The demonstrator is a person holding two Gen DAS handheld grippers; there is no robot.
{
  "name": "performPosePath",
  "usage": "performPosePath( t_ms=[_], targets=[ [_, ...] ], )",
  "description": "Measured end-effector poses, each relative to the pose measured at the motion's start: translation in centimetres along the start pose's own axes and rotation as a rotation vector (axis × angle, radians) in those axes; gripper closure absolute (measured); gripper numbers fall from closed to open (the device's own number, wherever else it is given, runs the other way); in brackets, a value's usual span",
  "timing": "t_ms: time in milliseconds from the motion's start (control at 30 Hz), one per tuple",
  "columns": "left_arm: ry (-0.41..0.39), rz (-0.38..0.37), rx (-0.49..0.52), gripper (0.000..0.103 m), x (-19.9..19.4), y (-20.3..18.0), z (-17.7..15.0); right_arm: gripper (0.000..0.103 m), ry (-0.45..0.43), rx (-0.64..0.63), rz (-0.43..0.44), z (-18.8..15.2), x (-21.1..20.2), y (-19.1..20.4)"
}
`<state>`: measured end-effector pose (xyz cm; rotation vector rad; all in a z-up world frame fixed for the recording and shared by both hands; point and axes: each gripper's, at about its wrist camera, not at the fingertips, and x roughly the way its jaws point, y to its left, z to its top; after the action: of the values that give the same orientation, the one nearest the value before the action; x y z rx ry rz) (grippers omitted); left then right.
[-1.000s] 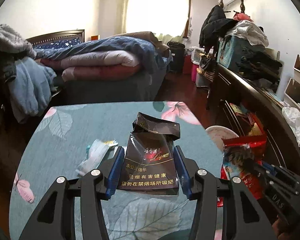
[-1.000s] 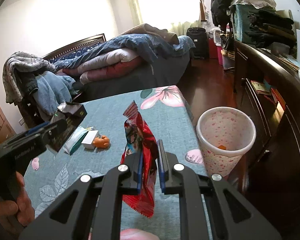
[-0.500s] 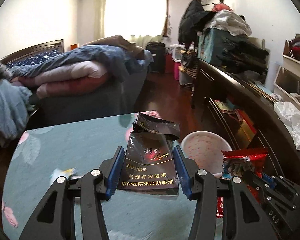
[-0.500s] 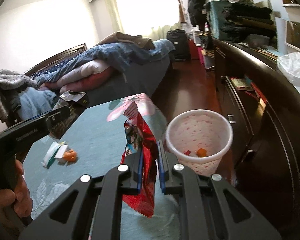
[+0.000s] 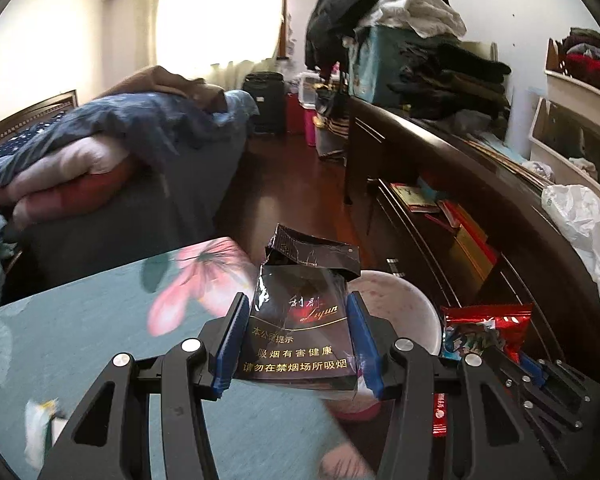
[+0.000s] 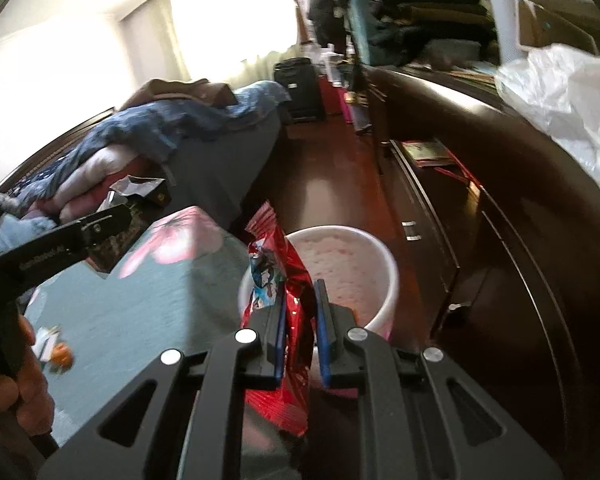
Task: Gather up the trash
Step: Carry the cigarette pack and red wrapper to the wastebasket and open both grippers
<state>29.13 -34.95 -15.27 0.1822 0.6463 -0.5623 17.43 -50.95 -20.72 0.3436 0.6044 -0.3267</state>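
Note:
My left gripper (image 5: 298, 312) is shut on a dark cigarette pack (image 5: 300, 332) with its lid torn open, held above the table's right edge, just left of the white speckled bin (image 5: 404, 312). My right gripper (image 6: 300, 296) is shut on a red snack wrapper (image 6: 288, 276) and holds it at the near rim of the bin (image 6: 352, 264). The wrapper (image 5: 484, 332) also shows in the left wrist view, right of the bin. The left gripper with the pack (image 6: 140, 208) shows in the right wrist view over the table.
The table has a teal cloth with pink flowers (image 5: 100, 320). A white wrapper (image 5: 40, 428) and an orange scrap (image 6: 62, 354) lie on it. A dark wooden dresser (image 5: 480, 200) stands right of the bin, a bed (image 5: 120, 152) behind the table.
Both grippers have moved right, off the table's middle towards the bin. The right gripper with the red wrapper now sits at the bin's rim. Both grips are unchanged.

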Motion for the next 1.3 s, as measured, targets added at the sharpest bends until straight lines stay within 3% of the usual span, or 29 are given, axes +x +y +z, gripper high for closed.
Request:
performPosePath(
  t_ms=[433,467,567,600,667,933,1167,1300],
  targets=[
    [0.084,-0.056,0.039,0.051,9.7,-3.8,2.6,0.088,0.023,0.072,-0.067,1.7,10.0,-3.9],
    [0.088,-0.066,0.038,0.050,10.1,-3.9,2.7,0.085,0.021,0.071,-0.075,1.7,10.6,-4.1],
    [0.085,-0.073,0.022,0.039,10.5,-3.7,2.7,0.063,0.024,0.068,-0.094,1.5,11.9,-4.5],
    [0.081,-0.073,0.017,0.037,10.6,-3.7,2.7,0.061,0.026,0.065,-0.101,1.4,12.3,-4.6],
    [0.069,-0.061,0.011,0.021,10.5,-3.6,2.8,0.061,0.032,0.062,-0.111,1.2,12.7,-4.8],
    [0.005,-0.040,0.011,0.016,7.7,-2.8,3.1,0.053,0.063,0.077,-0.119,-0.2,11.6,-4.7],
    [-0.039,-0.033,0.006,0.012,3.0,-1.7,2.4,0.045,0.064,0.052,-0.097,-0.8,7.6,-2.8],
    [-0.061,-0.027,-0.032,0.007,-0.3,0.0,1.4,0.029,0.047,0.022,-0.073,-1.0,4.3,-0.7]
  ],
)
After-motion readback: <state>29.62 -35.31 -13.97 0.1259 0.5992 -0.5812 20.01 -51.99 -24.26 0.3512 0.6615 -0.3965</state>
